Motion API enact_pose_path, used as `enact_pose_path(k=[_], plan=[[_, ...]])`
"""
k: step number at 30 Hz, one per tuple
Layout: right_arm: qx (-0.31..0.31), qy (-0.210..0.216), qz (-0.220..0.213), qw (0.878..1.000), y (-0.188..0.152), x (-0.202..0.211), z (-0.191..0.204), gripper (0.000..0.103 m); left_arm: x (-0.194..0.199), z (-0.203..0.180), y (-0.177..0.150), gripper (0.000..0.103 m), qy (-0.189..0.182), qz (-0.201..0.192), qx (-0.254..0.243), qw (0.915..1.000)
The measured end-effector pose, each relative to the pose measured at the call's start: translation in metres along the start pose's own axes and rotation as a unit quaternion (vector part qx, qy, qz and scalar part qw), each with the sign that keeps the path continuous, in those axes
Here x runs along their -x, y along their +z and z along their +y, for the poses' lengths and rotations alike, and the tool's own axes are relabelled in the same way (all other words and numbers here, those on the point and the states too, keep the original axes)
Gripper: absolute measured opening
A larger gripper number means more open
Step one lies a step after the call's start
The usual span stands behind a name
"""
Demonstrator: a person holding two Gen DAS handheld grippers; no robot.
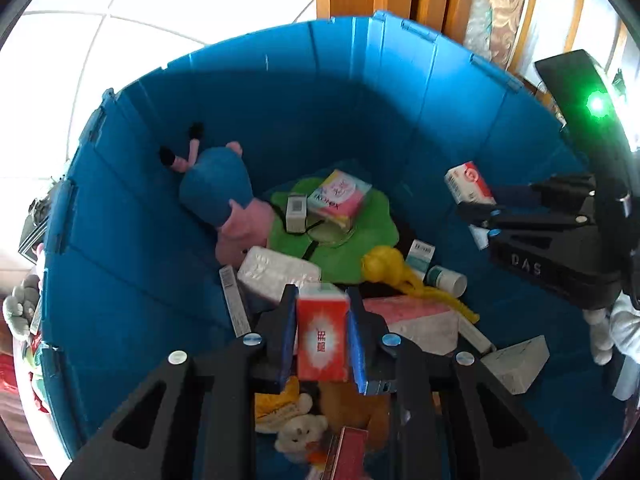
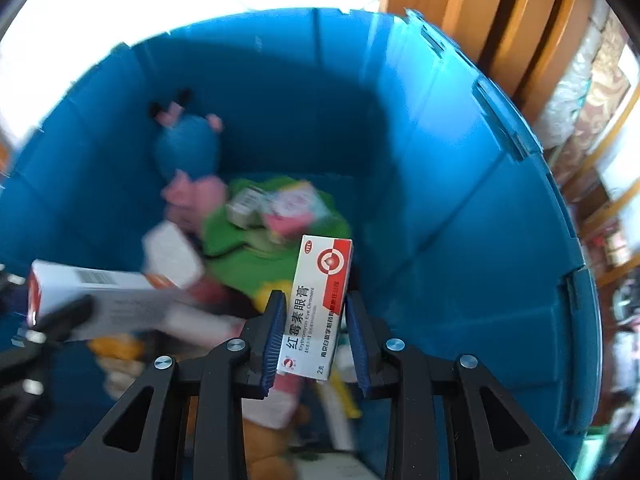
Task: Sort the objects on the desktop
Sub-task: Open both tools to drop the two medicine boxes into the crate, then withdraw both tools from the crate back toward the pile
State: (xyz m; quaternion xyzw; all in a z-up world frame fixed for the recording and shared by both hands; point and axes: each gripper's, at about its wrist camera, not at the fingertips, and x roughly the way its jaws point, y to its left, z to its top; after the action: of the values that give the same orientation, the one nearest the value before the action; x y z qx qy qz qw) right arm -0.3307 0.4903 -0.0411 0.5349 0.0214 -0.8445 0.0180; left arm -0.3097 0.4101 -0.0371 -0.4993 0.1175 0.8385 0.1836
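Blue bin (image 1: 280, 92) walls surround both my grippers. My left gripper (image 1: 322, 300) clamps an orange-red box (image 1: 322, 336) above the clutter; my right gripper (image 2: 316, 304) pinches a white-and-red ointment box (image 2: 320, 304) over the bin's right side.

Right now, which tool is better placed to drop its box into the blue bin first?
Probably the left. The left tool holds its red and white carton above the piled items mid-bin. The right tool holds the white and red ointment box nearer the blue plastic bin wall; either could release.
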Motion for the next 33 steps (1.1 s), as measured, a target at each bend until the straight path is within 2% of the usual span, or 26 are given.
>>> enact_pose_path(k=[2,4,5,6,10,12,13,15,18,20,22,28,33], plan=[[0.009,-0.006,0.002,1.0,-0.001,-0.002,0.003,0.03,-0.002,0.0,0.0,0.026,-0.006,0.004,-0.002,1.0],[0.025,-0.011,0.007,1.0,-0.001,-0.005,0.009,0.03,-0.004,0.0,-0.001,0.044,-0.005,0.007,-0.004,1.0],[0.03,-0.013,0.008,0.999,-0.002,-0.006,0.01,0.03,-0.005,0.0,-0.001,0.059,-0.005,0.009,-0.003,0.9999],[0.034,-0.016,0.008,0.999,-0.002,-0.007,0.012,0.03,-0.005,0.001,-0.001,0.069,-0.004,0.011,-0.001,0.9999],[0.037,-0.02,0.006,0.999,-0.003,-0.006,0.012,0.034,-0.007,0.004,0.0,0.071,-0.002,0.015,0.007,0.9999],[0.037,-0.024,0.007,0.999,-0.003,-0.008,0.012,0.051,-0.011,0.005,-0.001,0.071,0.005,0.027,0.008,0.9996],[0.038,-0.028,0.01,0.999,-0.002,-0.01,0.013,0.07,-0.014,0.006,-0.001,0.071,0.008,0.032,0.008,0.9994],[0.042,-0.037,0.014,0.998,-0.002,-0.012,0.014,0.088,-0.018,0.006,-0.002,0.071,0.011,0.042,0.007,0.999],[0.049,-0.036,0.027,0.998,-0.003,-0.018,0.017,0.091,-0.019,0.006,-0.003,0.071,0.013,0.044,0.005,0.9989],[0.056,-0.032,0.035,0.997,-0.004,-0.021,0.02,0.099,-0.019,0.007,-0.004,0.071,0.013,0.045,0.007,0.9989],[0.064,-0.026,0.043,0.997,-0.006,-0.024,0.023,0.102,-0.019,0.009,-0.004,0.071,0.014,0.046,0.011,0.9988],[0.059,-0.009,0.043,0.997,-0.008,-0.022,0.023,0.102,-0.015,0.011,-0.004,0.071,0.018,0.038,0.012,0.999],[0.051,0.015,0.023,0.998,-0.005,-0.01,0.022,0.103,0.006,0.013,-0.002,0.071,0.009,0.003,0.017,0.9998]])
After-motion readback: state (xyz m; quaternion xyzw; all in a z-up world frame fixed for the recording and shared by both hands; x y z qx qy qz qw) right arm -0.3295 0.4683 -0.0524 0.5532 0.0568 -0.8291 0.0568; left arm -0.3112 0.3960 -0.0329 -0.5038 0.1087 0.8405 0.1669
